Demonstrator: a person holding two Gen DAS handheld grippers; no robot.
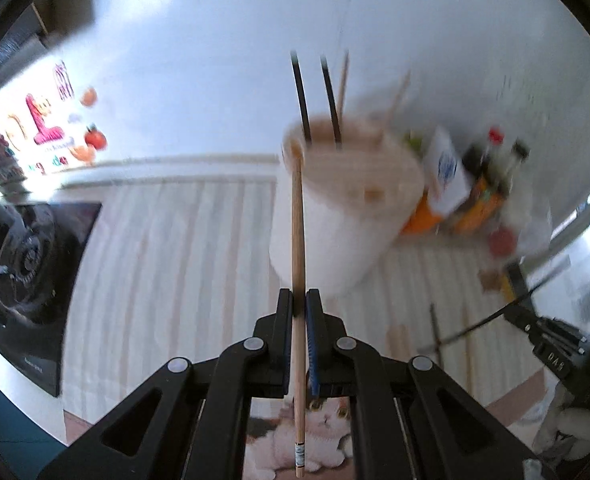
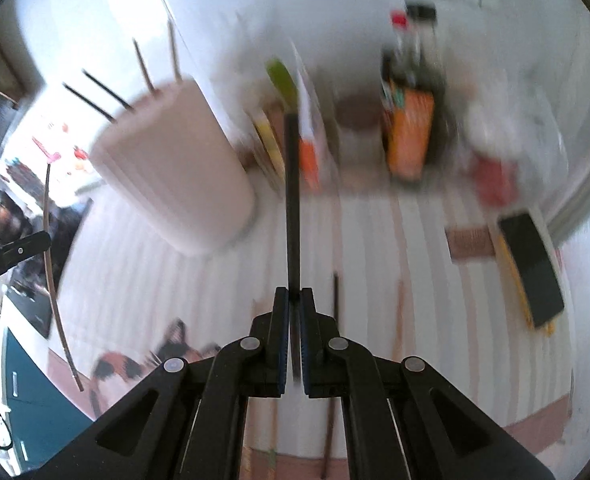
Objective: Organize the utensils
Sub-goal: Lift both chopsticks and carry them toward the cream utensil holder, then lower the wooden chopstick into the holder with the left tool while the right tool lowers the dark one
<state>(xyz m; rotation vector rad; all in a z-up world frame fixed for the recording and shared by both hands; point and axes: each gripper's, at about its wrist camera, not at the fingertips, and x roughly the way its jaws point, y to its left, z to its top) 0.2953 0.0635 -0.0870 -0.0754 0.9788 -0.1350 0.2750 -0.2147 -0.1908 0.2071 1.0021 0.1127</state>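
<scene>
With both claws loaded, I am mid-carry toward the white holder (image 1: 347, 208). My left gripper (image 1: 299, 300) is clamped narrow on a wooden chopstick (image 1: 297, 240), its tip in line with the holder's rim. My right gripper (image 2: 294, 300) is pinched on a black chopstick (image 2: 293, 200). The holder already has two black and two wooden sticks in it. More sticks lie on the striped mat (image 2: 375, 240). Next, I judge: align each tip over the opening, then release.

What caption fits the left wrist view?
Left gripper jaws clamp a wooden chopstick before the white holder already holding chopsticks.
</scene>
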